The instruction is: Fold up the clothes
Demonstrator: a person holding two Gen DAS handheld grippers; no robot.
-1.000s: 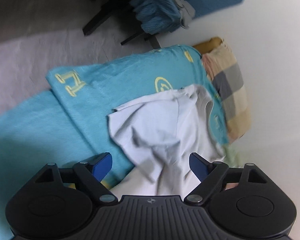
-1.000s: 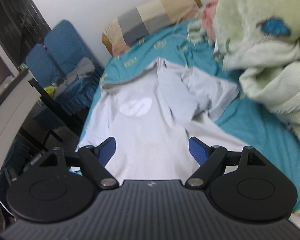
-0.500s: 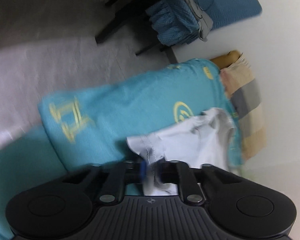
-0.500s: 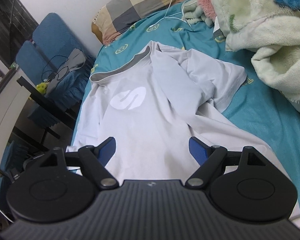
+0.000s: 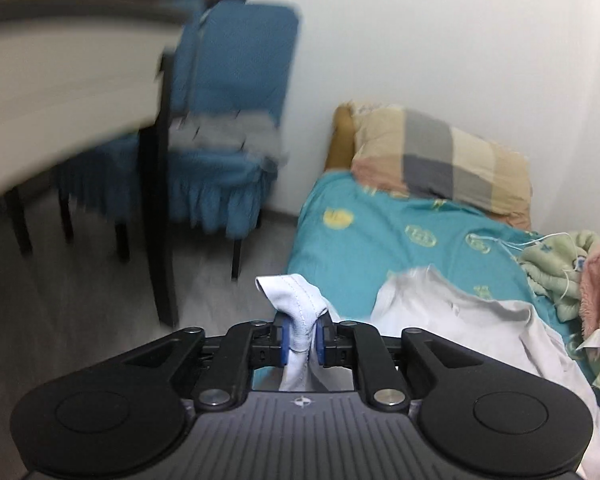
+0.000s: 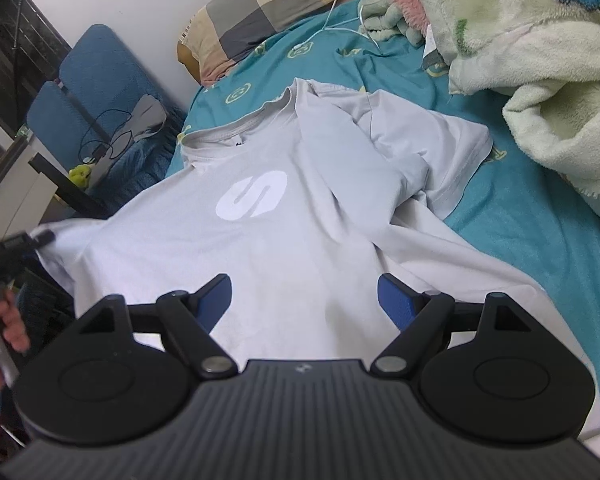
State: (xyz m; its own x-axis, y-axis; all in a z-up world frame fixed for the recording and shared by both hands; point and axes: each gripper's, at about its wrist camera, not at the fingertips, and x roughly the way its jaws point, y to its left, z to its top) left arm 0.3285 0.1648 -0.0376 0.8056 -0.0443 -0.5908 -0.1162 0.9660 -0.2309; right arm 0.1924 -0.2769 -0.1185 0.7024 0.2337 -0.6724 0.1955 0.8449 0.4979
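Your left gripper [image 5: 300,340] is clamped on a bunched sleeve edge of the pale grey T-shirt [image 6: 308,216], which lies spread face-up on the bed [image 6: 532,216]; likely you hold it off the bed's side to draw the cloth flat. Your right gripper [image 6: 304,300] hovers over the hem, jaws wide apart, holding nothing.

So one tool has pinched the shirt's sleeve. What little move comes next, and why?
Probably carry the pinched sleeve inward over the shirt's chest. The left tool is shut on the sleeve of the white T-shirt, which lies spread on the teal bedsheet; the right tool hovers open above the hem.
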